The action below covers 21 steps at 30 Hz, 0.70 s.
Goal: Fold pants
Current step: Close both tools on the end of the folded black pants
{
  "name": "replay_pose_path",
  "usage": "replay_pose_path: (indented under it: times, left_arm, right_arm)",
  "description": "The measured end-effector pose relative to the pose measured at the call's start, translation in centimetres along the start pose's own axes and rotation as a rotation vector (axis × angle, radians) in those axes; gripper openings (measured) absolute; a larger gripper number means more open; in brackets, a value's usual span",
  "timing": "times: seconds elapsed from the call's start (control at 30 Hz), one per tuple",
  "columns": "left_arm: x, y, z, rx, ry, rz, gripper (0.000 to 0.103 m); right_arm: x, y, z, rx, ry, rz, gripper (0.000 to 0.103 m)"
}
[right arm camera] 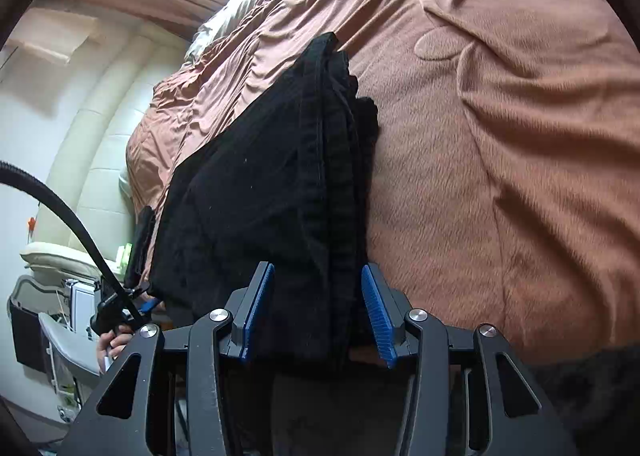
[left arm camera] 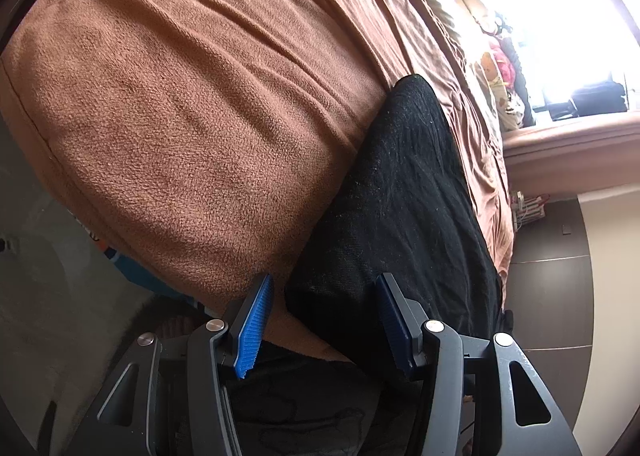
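While both grippers tilt down over the folded pants [right arm camera: 272, 176], their jaws stand apart, seemingly gripping nothing.

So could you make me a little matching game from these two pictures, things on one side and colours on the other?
Things:
1. fuzzy fleece blanket covering the bed
2. folded soft pants lying on the blanket
3. ribbed pads on the tongs
4. padded headboard behind the bed

Colours:
A. blue
B. cream
C. brown
D. black

Pairs: 1-C, 2-D, 3-A, 4-B
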<state>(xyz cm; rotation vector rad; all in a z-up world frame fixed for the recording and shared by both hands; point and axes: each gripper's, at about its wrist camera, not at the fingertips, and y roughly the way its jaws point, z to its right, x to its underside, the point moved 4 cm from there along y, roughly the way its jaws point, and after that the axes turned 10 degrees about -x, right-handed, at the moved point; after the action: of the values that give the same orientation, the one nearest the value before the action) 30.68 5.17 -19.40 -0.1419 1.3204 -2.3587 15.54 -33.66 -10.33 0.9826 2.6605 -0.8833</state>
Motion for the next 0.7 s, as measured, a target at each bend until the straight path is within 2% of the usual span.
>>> replay_pose_path:
  times: [0.13,0.27,0.37,0.4,0.57,0.7]
  left_arm:
    - [0.3,0.2,0.3,0.045,0.001,-0.007,0.055]
    - [0.5,0.3,0.9,0.062,0.016,0.002,0.057]
    - [0.6,-0.2,1.1,0.087,0.019,0.012,0.057]
    - [0.6,-0.4,1.2,0.092,0.022,0.017,0.057]
    - [0.6,-0.9,1.0,0.112,0.015,0.033,0.057]
    - [0.7,-0.8,0.7,0.122,0.006,0.037,0.057]
  right_arm:
    - [1.4,-0.8,0.6,-0.04,0.054,0.005,0.044]
    - [2.4,-0.7,1.7,-0.119,0.138,0.005,0.044]
    - [2.6,-0.1,3.1,-0.178,0.213,0.006,0.056]
    - [2.6,0.1,3.3,-0.198,0.232,0.006,0.056]
    - [2.6,1.4,3.5,-0.28,0.252,-0.017,0.056]
    - [1.4,1.2,4.0,-0.306,0.248,0.048,0.056]
